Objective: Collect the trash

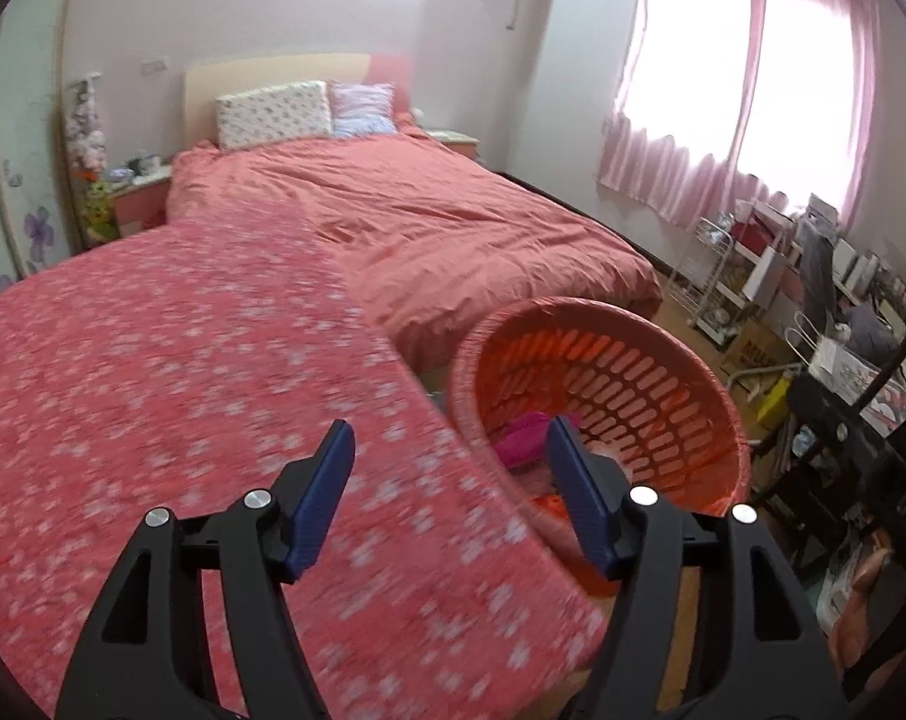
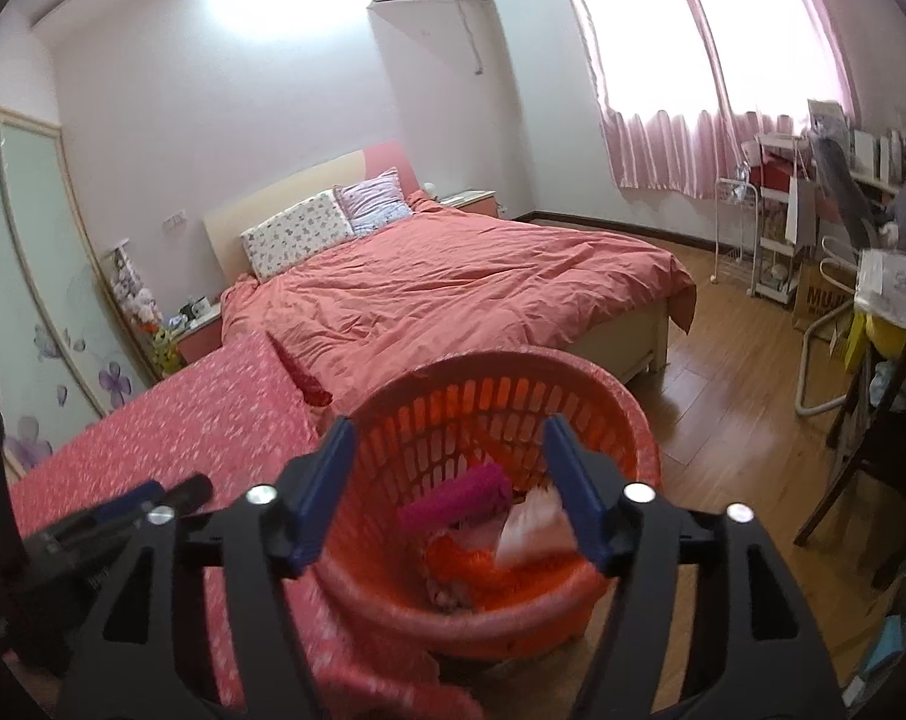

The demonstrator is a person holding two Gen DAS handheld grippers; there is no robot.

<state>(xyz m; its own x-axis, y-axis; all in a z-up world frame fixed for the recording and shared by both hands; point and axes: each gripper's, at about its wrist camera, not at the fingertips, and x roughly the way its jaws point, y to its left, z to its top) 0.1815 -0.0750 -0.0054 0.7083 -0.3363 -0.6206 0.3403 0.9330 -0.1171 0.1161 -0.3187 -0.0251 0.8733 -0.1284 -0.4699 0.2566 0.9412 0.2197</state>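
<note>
An orange slotted basket point(image 1: 633, 384) stands on the floor against the edge of a surface with a pink floral cover point(image 1: 183, 390). My left gripper point(image 1: 450, 438) is open over that edge, with nothing between its blue pads. My right gripper point(image 2: 448, 429) is open right above the basket point(image 2: 453, 414). Inside the basket are a magenta piece point(image 2: 453, 501), orange stuff point(image 2: 471, 564) and a blurred white-pink scrap point(image 2: 537, 525) close to the right finger; no pad presses on it. The left gripper point(image 2: 123, 510) shows low on the left in the right wrist view.
A bed with a salmon duvet point(image 2: 453, 288) fills the middle of the room, with pillows at its head. Wooden floor point(image 2: 723, 420) lies to the basket's right. A dark chair point(image 2: 861, 450), a cluttered desk point(image 1: 843, 276) and a white rack point(image 2: 777, 240) line the right side under pink curtains.
</note>
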